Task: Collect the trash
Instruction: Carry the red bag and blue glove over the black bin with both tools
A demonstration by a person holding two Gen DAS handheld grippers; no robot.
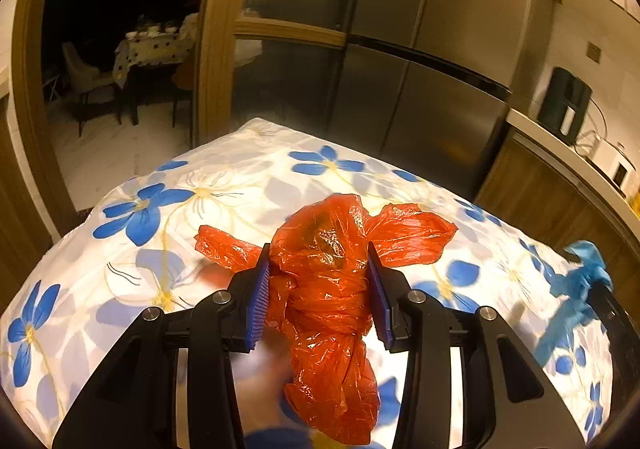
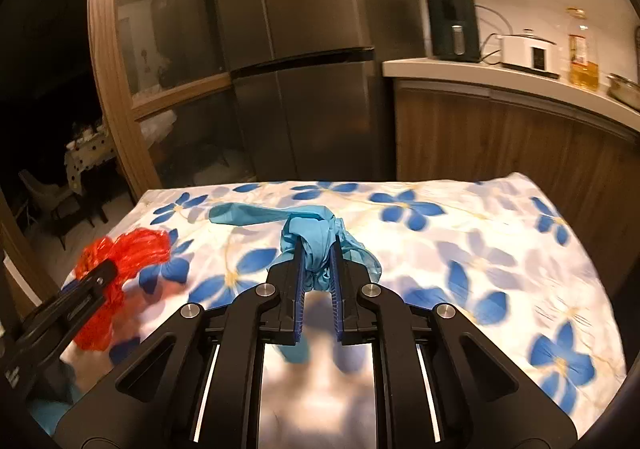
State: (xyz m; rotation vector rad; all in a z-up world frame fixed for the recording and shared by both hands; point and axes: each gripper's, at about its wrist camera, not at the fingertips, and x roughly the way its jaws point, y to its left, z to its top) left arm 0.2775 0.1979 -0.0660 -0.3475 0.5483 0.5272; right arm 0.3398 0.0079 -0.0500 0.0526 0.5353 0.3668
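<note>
Left wrist, red bag (image 1: 324,281) (bottom cropped), clamped

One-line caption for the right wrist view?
Right tongs clamp a crumpled blue plastic bag above the floral tablecloth; left tongs hold a red bag.

Two close wrist views, both over the flowered tablecloth (image 1: 224,185) toward the fridge (image 2: 304,49).

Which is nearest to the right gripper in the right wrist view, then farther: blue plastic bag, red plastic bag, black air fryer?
1. Blue plastic bag, pinched between the fingers.
2. Red plastic bag, left, above the tablecloth.
3. Black air fryer, on the far counter, right.
</note>
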